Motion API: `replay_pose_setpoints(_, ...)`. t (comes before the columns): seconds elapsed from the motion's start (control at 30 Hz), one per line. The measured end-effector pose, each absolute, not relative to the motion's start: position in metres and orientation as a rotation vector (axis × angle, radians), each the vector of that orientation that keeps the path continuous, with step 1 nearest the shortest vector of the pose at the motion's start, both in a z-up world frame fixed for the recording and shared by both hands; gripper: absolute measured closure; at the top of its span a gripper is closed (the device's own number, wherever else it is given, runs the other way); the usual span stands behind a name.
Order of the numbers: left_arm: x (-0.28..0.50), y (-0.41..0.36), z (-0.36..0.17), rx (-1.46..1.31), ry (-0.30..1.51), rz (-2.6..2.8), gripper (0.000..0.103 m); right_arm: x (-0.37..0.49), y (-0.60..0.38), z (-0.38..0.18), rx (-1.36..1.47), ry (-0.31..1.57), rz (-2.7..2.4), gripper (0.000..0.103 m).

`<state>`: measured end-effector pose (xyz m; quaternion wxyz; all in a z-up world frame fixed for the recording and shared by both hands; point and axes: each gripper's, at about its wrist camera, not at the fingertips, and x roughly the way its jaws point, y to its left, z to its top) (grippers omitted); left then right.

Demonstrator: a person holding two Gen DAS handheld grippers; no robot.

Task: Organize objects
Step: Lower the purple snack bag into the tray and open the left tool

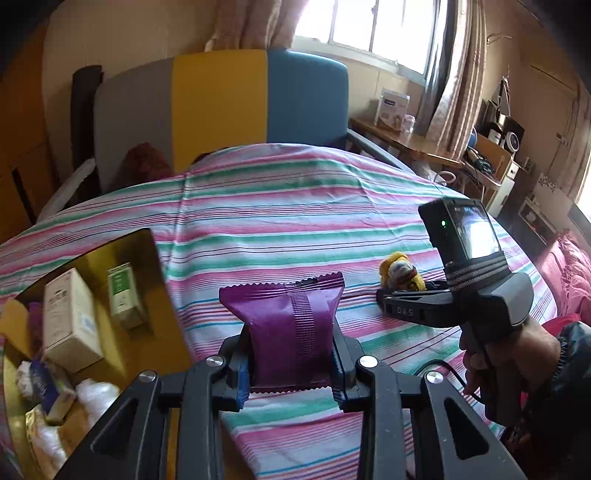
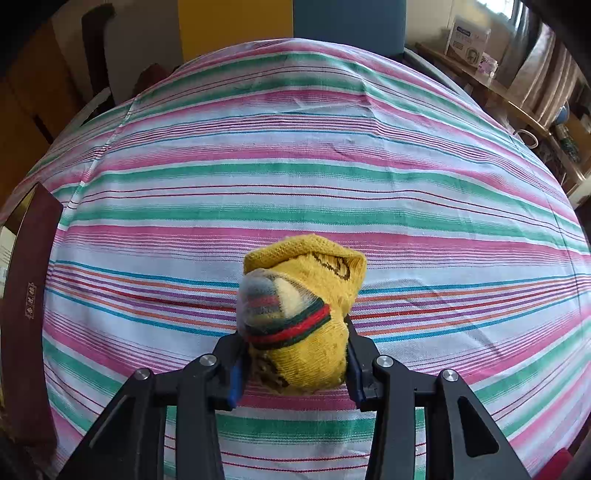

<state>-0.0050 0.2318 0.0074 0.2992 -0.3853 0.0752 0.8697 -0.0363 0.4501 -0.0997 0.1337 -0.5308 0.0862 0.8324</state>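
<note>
Purple snack packet point(image 1: 288, 332) clamped in left gripper point(image 1: 291, 369), above striped bed sheet point(image 1: 277, 221).
Yellow rolled sock point(image 2: 303, 317) with red and green band pinched in right gripper point(image 2: 295, 365), low over the sheet. Both pieces gripped, mid-carry by the look of it. Gold-lined box point(image 1: 155, 314) at left, already holding cartons and wrapped bits. Next, likely: swing packet over box rim, release, follow with sock.

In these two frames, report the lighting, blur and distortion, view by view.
Left wrist view: window blown out white, box contents motion-blurred, purple packet sharp. Right wrist view: even light, striped sheet bulged by fisheye, yellow sock sharp, black corners.
</note>
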Motion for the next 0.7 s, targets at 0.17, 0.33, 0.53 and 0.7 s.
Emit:
replay_pose_setpoints(0.17, 0.004, 0.202, 0.017, -1.003, 0.180, 2.356, 0.070, -0.037, 0.445, -0.100, -1.512, 0.184, 2.418, 0.058)
replay_pose_setpoints(0.33, 0.007, 0.167, 0.017, -1.025, 0.151, 2.409, 0.070, -0.050, 0.441, -0.099, -1.501, 0.105, 2.422, 0.062)
replay_pose_setpoints(0.53, 0.005, 0.134, 0.008, -1.080, 0.113, 2.468, 0.070, -0.053, 0.441, -0.099, -1.491, 0.101, 2.439, 0.063)
replay_pose_setpoints(0.7, 0.007, 0.120, 0.004, -1.110, 0.082, 2.478, 0.070, -0.052, 0.447, -0.100, -1.493, 0.156, 2.448, 0.061)
